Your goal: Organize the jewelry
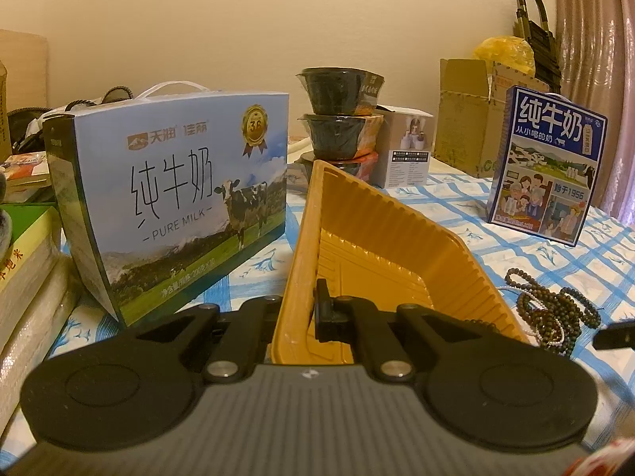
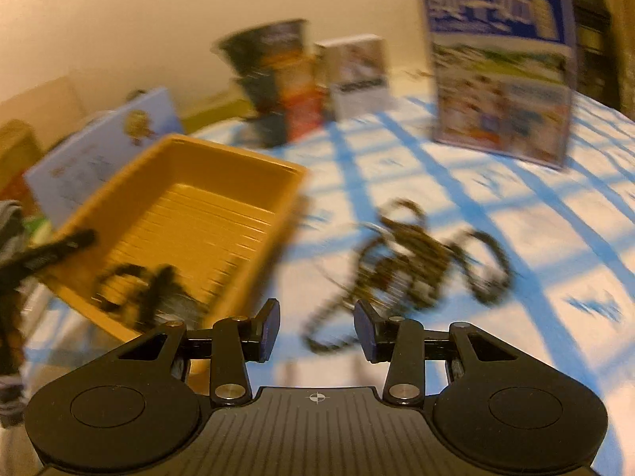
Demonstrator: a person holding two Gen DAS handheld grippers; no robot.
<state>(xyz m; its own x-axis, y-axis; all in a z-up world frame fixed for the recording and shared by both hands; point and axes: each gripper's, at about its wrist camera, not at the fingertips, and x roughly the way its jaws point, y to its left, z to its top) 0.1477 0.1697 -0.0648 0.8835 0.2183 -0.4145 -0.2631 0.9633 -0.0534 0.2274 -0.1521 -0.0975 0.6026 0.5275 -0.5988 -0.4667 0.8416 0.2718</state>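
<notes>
My left hand-held gripper [image 1: 317,309] clenched on tray [image 1: 381,246] rim, holding it tilted. My right hand-held gripper [image 2: 315,331] released, empty, above bead strands [image 2: 416,261] on worktop [image 2: 555,238]. One strand [image 2: 139,289] already in tray. Next, I judge: descend, pinch another strand.

The open tablecloth [image 2: 456,206] between the yellow tray [image 2: 190,214] and the dark blue milk box [image 2: 500,71] offers clear passage; only the pile of bead strings [image 2: 416,265] lies on it, just beside the tray's right wall. To the tray's left the large milk carton [image 1: 170,198] stands close, narrowing access; behind it stacked black bowls [image 1: 341,119] and a small white box [image 1: 408,150] block the far side.
</notes>
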